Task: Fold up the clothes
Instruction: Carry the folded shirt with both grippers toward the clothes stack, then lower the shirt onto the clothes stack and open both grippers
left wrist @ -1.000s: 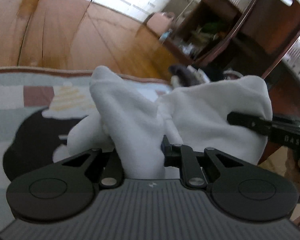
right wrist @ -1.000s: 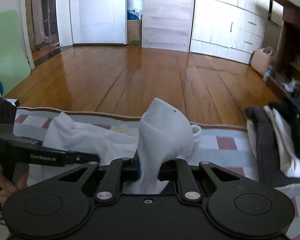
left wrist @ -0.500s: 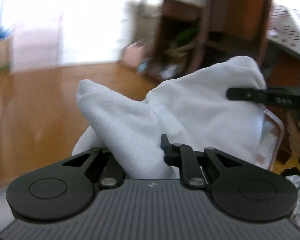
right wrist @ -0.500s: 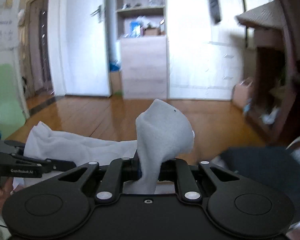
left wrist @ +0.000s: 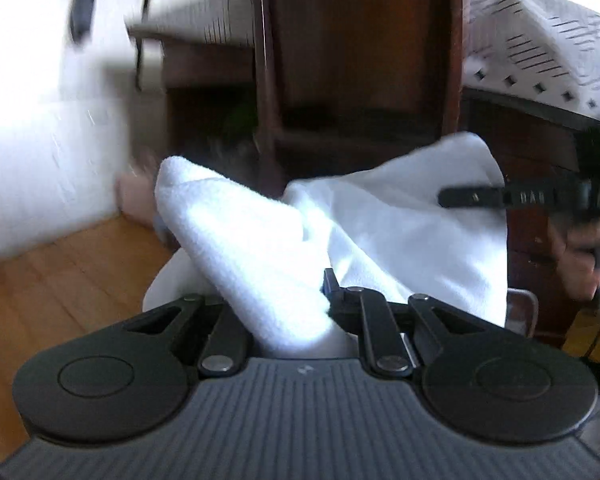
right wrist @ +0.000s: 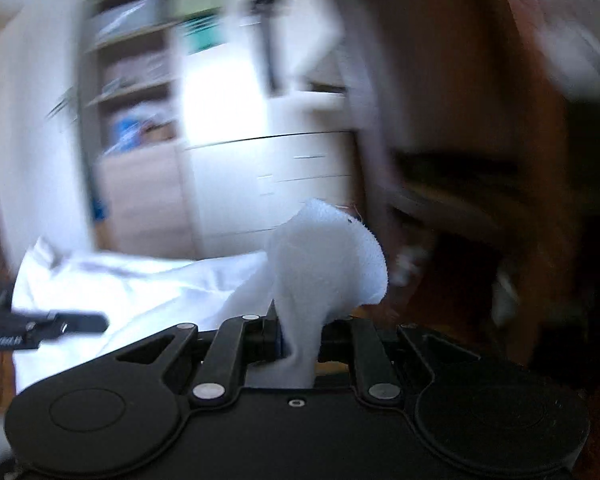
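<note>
Up off the wooden floor (left wrist: 60,280), the white cloth (left wrist: 400,232) hangs stretched between both grippers, in front of some dark wooden furniture (left wrist: 360,60). The left gripper (left wrist: 296,304) is clamped narrow on one bunched corner, and the right gripper (right wrist: 300,340) is pinched tight on the other, with a tuft poking up past its jaws. The right wrist view is pretty blurry, so the room behind is mostly mush.

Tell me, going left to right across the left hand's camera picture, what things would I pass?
Wooden floor → white cloth, pinched in the left gripper → dark wooden furniture behind it → the right gripper, also gripping the cloth → the person's hand holding that gripper.
</note>
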`<state>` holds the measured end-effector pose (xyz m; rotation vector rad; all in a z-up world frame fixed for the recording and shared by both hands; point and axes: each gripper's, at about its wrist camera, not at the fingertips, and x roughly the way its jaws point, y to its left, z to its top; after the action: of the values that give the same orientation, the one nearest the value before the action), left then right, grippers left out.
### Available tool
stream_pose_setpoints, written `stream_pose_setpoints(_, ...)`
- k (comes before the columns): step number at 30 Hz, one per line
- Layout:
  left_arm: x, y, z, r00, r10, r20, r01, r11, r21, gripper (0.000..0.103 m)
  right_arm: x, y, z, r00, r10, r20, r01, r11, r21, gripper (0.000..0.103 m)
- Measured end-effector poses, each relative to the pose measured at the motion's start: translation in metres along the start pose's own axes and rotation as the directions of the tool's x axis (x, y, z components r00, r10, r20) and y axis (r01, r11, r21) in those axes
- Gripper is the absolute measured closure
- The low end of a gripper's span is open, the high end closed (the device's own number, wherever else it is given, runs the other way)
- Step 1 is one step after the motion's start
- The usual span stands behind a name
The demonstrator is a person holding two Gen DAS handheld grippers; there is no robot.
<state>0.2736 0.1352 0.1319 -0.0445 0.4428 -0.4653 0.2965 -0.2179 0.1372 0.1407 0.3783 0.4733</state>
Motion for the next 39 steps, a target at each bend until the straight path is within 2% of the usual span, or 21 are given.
stream_pose_setpoints(2, 0.052, 0.003, -0.019, 0.995, 0.039, -0.088, -0.039, 0.999, -0.003, 0.089, 0.029, -0.043, -0.03, 0.993, -0.044, -0.114, 0.056, 0.992, 0.112, 0.087)
stream_pose_setpoints(5, 0.108, -0.006, -0.049, 0.979, 0.112, -0.168, -0.104, 0.993, 0.055, 0.09, 0.07, -0.074, -0.075, 0.959, -0.111, -0.262, 0.158, 0.974, 0.165, 0.088)
stream_pose_setpoints(6, 0.113, -0.007, -0.054, 0.979, 0.116, -0.166, -0.111, 0.993, 0.039, 0.09, 0.074, -0.073, -0.083, 0.955, -0.141, -0.259, 0.182, 0.973, 0.143, 0.088)
stream_pose_setpoints(10, 0.095, -0.013, -0.051, 0.992, 0.094, -0.082, -0.09, 0.995, 0.044, 0.09, 0.046, -0.06, -0.074, 0.983, -0.133, -0.129, 0.148, 0.982, 0.115, 0.088)
stream_pose_setpoints(12, 0.089, -0.012, -0.046, 0.996, 0.059, -0.063, -0.058, 0.998, 0.028, 0.089, 0.043, -0.064, -0.078, 0.981, -0.143, -0.133, 0.161, 0.978, 0.134, 0.088)
stream_pose_setpoints(14, 0.097, -0.001, -0.051, 0.991, 0.031, -0.128, -0.036, 0.999, -0.038, 0.083, 0.041, -0.069, -0.083, 0.978, -0.155, -0.143, 0.176, 0.972, 0.155, 0.085)
stream_pose_setpoints(15, 0.104, 0.007, -0.057, 0.984, 0.037, -0.173, -0.051, 0.996, -0.074, 0.076, 0.051, -0.076, -0.091, 0.967, -0.168, -0.191, 0.198, 0.969, 0.146, 0.074)
stream_pose_setpoints(16, 0.111, 0.017, -0.066, 0.973, 0.056, -0.223, -0.082, 0.991, -0.108, 0.065, 0.053, -0.078, -0.099, 0.96, -0.206, -0.192, 0.234, 0.962, 0.138, 0.064)
stream_pose_setpoints(17, 0.112, 0.025, -0.076, 0.967, 0.08, -0.241, -0.114, 0.984, -0.134, 0.06, 0.054, -0.079, -0.106, 0.952, -0.246, -0.184, 0.272, 0.954, 0.13, 0.047)
stream_pose_setpoints(19, 0.103, 0.037, -0.094, 0.968, 0.124, -0.218, -0.162, 0.973, -0.166, 0.056, 0.049, -0.08, -0.116, 0.941, -0.306, -0.143, 0.325, 0.936, 0.134, 0.045)
stream_pose_setpoints(21, 0.087, 0.039, -0.097, 0.974, 0.167, -0.156, -0.194, 0.965, -0.179, 0.052, 0.031, -0.073, -0.116, 0.929, -0.362, -0.076, 0.369, 0.921, 0.126, 0.045)
stream_pose_setpoints(24, 0.057, 0.041, -0.086, 0.957, 0.29, -0.012, -0.287, 0.938, -0.196, 0.038, 0.016, -0.059, -0.114, 0.908, -0.419, 0.02, 0.419, 0.908, -0.004, 0.048)
stream_pose_setpoints(26, 0.045, 0.04, -0.077, 0.954, 0.296, 0.053, -0.282, 0.942, -0.183, 0.04, 0.004, -0.041, -0.113, 0.922, -0.378, 0.082, 0.385, 0.919, -0.084, 0.048)
stream_pose_setpoints(28, 0.049, 0.036, -0.068, 0.977, 0.207, 0.052, -0.198, 0.969, -0.146, 0.042, -0.003, -0.027, -0.113, 0.945, -0.305, 0.116, 0.319, 0.938, -0.134, 0.047)
stream_pose_setpoints(29, 0.056, 0.031, -0.066, 0.987, 0.158, 0.034, -0.153, 0.981, -0.123, 0.042, -0.001, -0.02, -0.112, 0.96, -0.259, 0.104, 0.273, 0.95, -0.152, 0.046)
stream_pose_setpoints(30, 0.065, 0.027, -0.067, 0.99, 0.141, 0.011, -0.139, 0.985, -0.1, 0.043, 0.008, -0.017, -0.113, 0.97, -0.23, 0.075, 0.24, 0.957, -0.164, 0.045)
stream_pose_setpoints(32, 0.083, 0.021, -0.073, 0.988, 0.148, -0.035, -0.15, 0.987, -0.058, 0.046, 0.03, -0.011, -0.116, 0.984, -0.18, 0.013, 0.179, 0.967, -0.183, 0.043)
stream_pose_setpoints(34, 0.104, 0.026, -0.086, 0.978, 0.173, -0.117, -0.182, 0.981, -0.066, 0.047, 0.051, -0.016, -0.129, 0.977, -0.206, -0.047, 0.193, 0.961, -0.2, 0.04)
stream_pose_setpoints(36, 0.122, 0.044, -0.102, 0.969, 0.15, -0.196, -0.181, 0.971, -0.154, 0.045, 0.061, -0.036, -0.139, 0.978, -0.202, -0.06, 0.194, 0.974, -0.119, 0.033)
stream_pose_setpoints(37, 0.127, 0.052, -0.108, 0.968, 0.133, -0.214, -0.175, 0.966, -0.191, 0.045, 0.063, -0.047, -0.143, 0.981, -0.185, -0.06, 0.182, 0.982, -0.06, 0.033)
stream_pose_setpoints(39, 0.128, 0.055, -0.113, 0.967, 0.133, -0.217, -0.171, 0.97, -0.171, 0.044, 0.068, -0.058, -0.147, 0.979, -0.193, -0.057, 0.193, 0.981, -0.012, 0.035)
